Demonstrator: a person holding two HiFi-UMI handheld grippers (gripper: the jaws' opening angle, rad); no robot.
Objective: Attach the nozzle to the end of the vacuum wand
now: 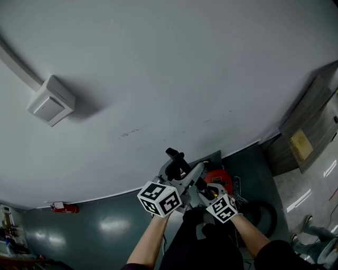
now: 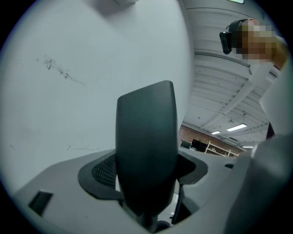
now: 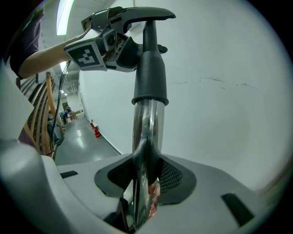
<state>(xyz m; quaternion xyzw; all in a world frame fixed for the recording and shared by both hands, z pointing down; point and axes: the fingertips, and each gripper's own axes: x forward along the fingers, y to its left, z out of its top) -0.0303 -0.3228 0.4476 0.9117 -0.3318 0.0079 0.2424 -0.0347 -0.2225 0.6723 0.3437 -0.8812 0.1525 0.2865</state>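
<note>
Against pale wall (image 1: 158, 63), clamping black plastic nozzle (image 2: 146, 146) in left tool (image 2: 147, 196), shiny chrome wand (image 3: 147, 123) in right tool (image 3: 145, 187) just below nozzle, likely bracing both for mating.

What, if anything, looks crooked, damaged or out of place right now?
Nothing stands out. In the right gripper view the black nozzle sits in line with the shiny wand. The left gripper holds the nozzle and the right gripper holds the wand. The only blemish is faint scuffs on the white wall.
</note>
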